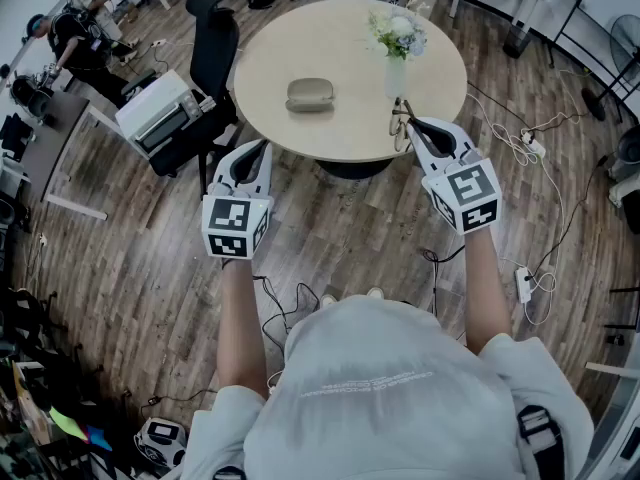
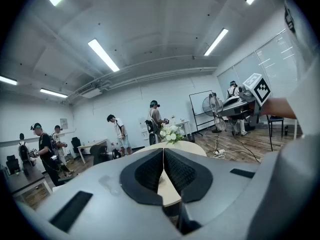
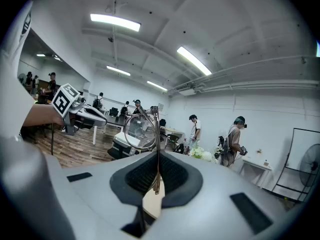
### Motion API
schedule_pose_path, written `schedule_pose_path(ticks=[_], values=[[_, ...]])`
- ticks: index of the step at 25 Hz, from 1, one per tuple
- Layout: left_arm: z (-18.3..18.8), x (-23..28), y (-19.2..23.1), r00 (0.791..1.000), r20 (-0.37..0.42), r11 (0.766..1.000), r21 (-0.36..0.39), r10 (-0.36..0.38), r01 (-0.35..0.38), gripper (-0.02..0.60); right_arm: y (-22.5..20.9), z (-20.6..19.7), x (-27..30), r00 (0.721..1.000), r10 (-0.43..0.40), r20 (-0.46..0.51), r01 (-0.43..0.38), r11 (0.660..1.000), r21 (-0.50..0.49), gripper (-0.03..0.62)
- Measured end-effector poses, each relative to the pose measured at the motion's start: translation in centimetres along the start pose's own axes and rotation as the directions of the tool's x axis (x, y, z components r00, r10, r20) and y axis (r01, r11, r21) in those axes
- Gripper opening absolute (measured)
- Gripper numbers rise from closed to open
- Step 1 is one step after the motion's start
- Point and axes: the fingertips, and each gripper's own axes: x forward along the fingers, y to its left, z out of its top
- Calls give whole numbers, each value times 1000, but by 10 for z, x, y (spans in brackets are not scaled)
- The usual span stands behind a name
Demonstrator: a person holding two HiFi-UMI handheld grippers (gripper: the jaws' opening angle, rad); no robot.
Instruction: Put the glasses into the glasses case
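Note:
A closed grey glasses case (image 1: pixel 310 94) lies near the middle of the round beige table (image 1: pixel 330 133). My right gripper (image 1: pixel 408 119) is shut on the thin-framed glasses (image 1: pixel 400 124), held at the table's near right edge by the vase. In the right gripper view the glasses (image 3: pixel 142 129) stick up from between the closed jaws of the right gripper (image 3: pixel 158 176), one lens showing. My left gripper (image 1: pixel 252 155) hovers off the table's near left edge. In the left gripper view the left gripper (image 2: pixel 163 171) has its pads pressed together with nothing between them.
A white vase of flowers (image 1: pixel 397 53) stands on the table's right side, just beyond the glasses. A black office chair (image 1: pixel 212 48) and a white appliance (image 1: pixel 160 108) sit left of the table. Cables and a power strip (image 1: pixel 523 283) lie on the wooden floor. Several people stand around the room.

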Motion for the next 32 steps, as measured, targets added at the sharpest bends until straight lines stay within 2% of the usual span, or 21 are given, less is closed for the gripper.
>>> schedule_pose_path(ticks=[6, 12, 21, 27, 32], values=[[5, 11, -12, 1000, -11, 1000, -3, -2, 2, 14, -16, -5, 1, 1000, 10, 6, -10, 1000, 1, 8], [4, 17, -23, 999, -41, 1000, -7, 24, -25, 14, -27, -12, -2, 998, 44, 42, -45, 998, 35, 8], [0, 25, -45, 996, -74, 999, -10, 51, -52, 14, -44, -33, -1, 995, 88, 43, -90, 995, 49, 8], [0, 33, -34, 996, -69, 998, -19, 65, -67, 14, -47, -33, 11, 994, 100, 42, -101, 994, 39, 8], [-12, 53, -22, 996, -71, 998, -33, 50, -52, 14, -51, -41, 31, 995, 96, 19, -97, 995, 37, 8]])
